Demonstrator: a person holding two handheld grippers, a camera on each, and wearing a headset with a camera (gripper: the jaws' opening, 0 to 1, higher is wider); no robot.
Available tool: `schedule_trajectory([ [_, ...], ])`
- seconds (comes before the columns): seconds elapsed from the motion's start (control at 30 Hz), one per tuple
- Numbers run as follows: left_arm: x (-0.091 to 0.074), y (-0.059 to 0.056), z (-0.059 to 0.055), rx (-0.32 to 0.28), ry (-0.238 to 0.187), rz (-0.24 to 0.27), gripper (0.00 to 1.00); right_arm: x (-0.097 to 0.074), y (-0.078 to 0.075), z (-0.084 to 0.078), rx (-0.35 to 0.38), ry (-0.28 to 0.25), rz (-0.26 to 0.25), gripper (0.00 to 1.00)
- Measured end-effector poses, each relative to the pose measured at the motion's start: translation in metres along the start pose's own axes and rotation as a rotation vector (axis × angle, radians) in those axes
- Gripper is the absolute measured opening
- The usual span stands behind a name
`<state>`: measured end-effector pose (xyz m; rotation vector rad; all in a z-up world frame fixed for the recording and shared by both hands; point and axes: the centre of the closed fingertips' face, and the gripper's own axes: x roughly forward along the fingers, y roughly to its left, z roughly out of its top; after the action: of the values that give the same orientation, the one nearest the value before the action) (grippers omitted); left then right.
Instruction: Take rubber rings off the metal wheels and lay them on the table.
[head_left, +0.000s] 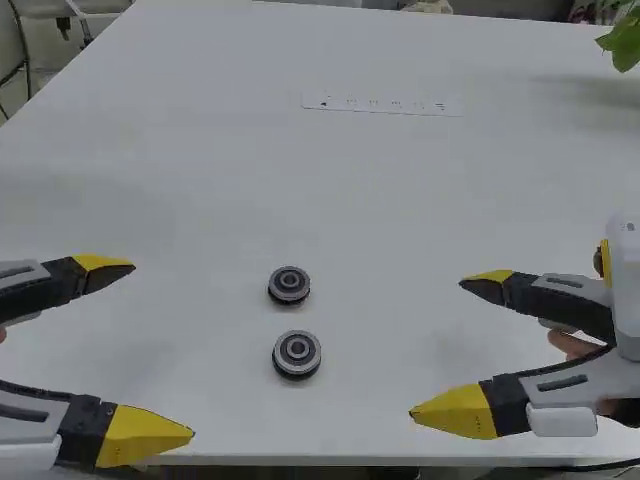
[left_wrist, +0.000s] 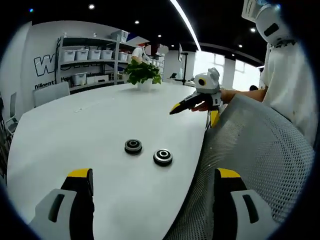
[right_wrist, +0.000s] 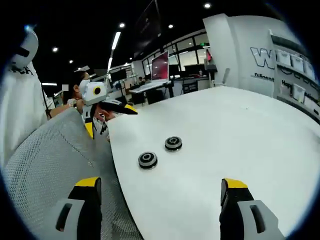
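Note:
Two metal wheels with black rubber rings lie flat on the white table, one farther and one nearer the front edge. In the left gripper view they are the left wheel and the right wheel; in the right gripper view the far wheel and near wheel. My left gripper stands open to the wheels' left, holding nothing. On their right, my right gripper is open too, also holding nothing. Both stay apart from the wheels.
A paper strip lies flat on the far part of the table. A potted plant stands at the table's far end. A mesh chair back is beside the table's front edge. Shelves with bins line the wall.

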<state>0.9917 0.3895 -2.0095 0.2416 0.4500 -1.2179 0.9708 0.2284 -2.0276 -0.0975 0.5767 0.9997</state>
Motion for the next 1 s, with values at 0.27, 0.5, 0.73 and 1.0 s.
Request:
schedule_trajectory([
  [0.27,0.0008,-0.0012,-0.0025,0.009,0.016,0.001,0.99,0.0029,0.0041,-0.0065,-0.028,0.028,0.012,0.98],
  [0.5,0.001,-0.0018,-0.0056,0.015,0.034,0.0,1.0,0.0027,0.0035,-0.0053,-0.028,0.021,0.009,0.98],
  [0.73,0.0008,-0.0022,-0.0052,0.008,0.028,-0.002,1.0,0.002,0.003,-0.0039,-0.027,0.013,0.005,0.98],
  [1.0,0.0015,-0.0043,-0.0052,0.001,0.024,-0.011,1.0,0.0024,0.0038,-0.0041,-0.028,0.014,0.006,0.97],
])
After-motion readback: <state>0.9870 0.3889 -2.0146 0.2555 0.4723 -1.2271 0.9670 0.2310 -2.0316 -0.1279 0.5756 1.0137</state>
